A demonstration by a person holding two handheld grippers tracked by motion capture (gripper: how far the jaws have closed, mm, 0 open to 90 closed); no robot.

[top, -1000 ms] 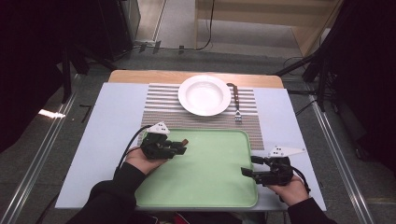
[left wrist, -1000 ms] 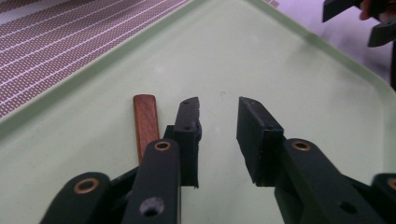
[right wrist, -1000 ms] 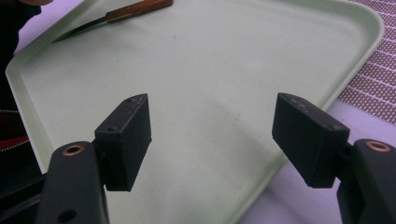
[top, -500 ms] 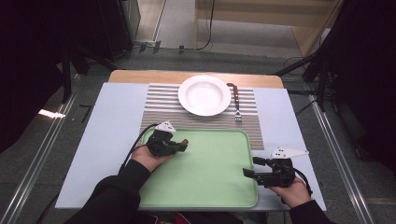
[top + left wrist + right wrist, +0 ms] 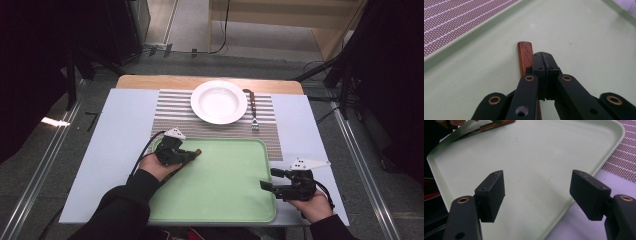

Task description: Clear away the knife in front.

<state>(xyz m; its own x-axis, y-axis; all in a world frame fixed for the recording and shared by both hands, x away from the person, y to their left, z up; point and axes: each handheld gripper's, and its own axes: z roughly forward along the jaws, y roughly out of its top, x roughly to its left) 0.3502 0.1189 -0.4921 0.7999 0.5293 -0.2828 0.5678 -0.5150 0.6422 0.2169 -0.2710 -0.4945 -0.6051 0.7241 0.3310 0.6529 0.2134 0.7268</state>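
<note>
My right gripper (image 5: 278,181) idles with jaws wide apart over the green tray's (image 5: 225,200) near corner. Left gripper (image 5: 543,72) has just closed up beside the knife (image 5: 525,56) lying in the tray — looks like pads met without it, so I'd reopen and straddle the wooden handle before lifting toward the plate (image 5: 219,101).

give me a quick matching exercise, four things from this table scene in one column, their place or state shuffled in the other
Things:
1. white plate
2. fork
3. left gripper
4. right gripper

Place or state:
A. jaws wide apart over the green tray's edge
B. on the striped mat, middle
C. jaws shut at the wooden-handled knife
D. on the mat just right of the plate

Pairs: 1-B, 2-D, 3-C, 4-A
</note>
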